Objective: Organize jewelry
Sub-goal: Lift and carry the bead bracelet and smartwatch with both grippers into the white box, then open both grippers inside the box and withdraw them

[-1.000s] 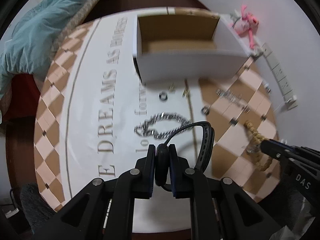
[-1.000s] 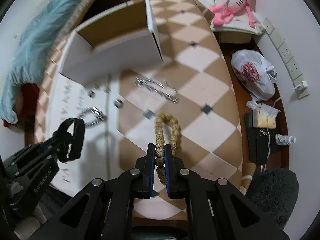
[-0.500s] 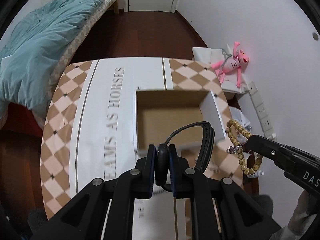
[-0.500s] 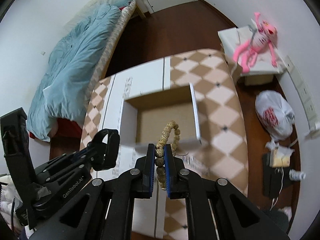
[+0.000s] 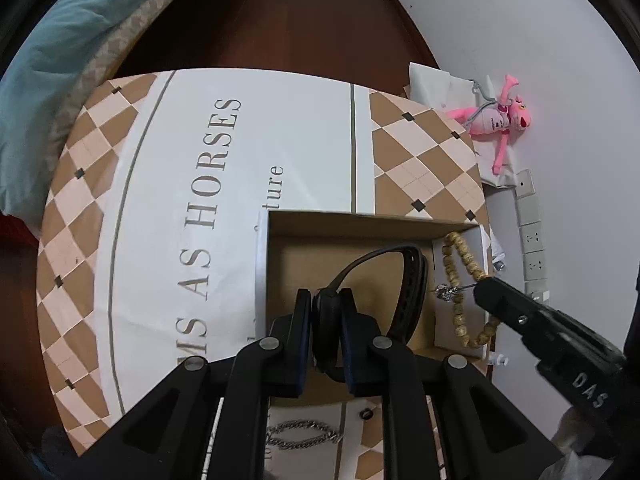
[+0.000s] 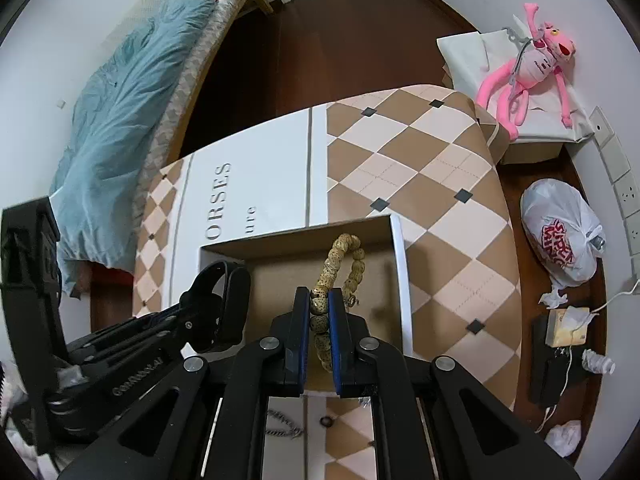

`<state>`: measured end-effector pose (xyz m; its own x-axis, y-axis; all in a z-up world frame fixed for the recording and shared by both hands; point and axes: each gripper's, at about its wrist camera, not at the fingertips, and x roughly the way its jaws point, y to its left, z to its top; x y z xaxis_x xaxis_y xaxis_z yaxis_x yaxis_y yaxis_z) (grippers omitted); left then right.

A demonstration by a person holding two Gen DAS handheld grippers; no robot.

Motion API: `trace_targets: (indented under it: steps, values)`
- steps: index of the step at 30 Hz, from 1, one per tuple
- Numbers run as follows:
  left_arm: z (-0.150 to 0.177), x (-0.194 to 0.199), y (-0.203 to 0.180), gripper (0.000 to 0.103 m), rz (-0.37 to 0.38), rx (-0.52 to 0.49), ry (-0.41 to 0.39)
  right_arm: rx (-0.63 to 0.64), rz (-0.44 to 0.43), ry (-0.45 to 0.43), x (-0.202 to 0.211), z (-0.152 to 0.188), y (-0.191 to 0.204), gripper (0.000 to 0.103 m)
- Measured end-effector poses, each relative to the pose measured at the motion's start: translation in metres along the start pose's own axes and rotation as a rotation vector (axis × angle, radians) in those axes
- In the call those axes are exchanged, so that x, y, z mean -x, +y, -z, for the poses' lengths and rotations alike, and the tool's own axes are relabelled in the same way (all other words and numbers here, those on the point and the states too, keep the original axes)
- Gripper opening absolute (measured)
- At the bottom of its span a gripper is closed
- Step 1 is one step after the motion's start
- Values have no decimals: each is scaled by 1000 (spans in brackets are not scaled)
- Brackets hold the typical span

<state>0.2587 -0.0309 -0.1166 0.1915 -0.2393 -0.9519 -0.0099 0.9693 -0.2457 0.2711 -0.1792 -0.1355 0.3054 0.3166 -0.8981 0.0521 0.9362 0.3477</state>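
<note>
You held two grippers over one open cardboard box (image 5: 276,240) in the lower centre of the frame. Your left gripper (image 5: 326,332) was pinched narrowly on one black wristband (image 5: 412,276), its loop hanging above the box floor. Your right gripper (image 6: 320,316) was clamped on one wooden bead bracelet (image 6: 340,256), dangling inside the box near its right wall. One silver chain (image 5: 304,440) and one small ring (image 5: 366,415) lay on the table (image 5: 180,160) below the box.
</note>
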Motion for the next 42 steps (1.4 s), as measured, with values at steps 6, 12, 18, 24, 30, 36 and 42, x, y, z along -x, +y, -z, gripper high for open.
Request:
trace_targets:
  steps: [6,12,18,24,30,36,42]
  values:
    - [-11,14,-2,78,-45,1,-53,-25,8,14,-6,-9,-9,16]
    - [-13,28,5,95,-121,-12,-100,13,45,-16,8,-4,-5,35]
    - [5,38,11,102,-215,-22,-194,114,254,-47,10,15,4,93]
    - [31,32,13,102,-267,-43,-220,146,336,-33,-2,38,2,93]
    - [49,36,9,102,-274,-41,-228,142,345,-54,5,49,3,95]
    - [66,59,3,102,-283,-50,-276,144,351,-112,30,63,9,95]
    - [87,90,-1,102,-290,-51,-336,150,349,-197,67,83,20,95]
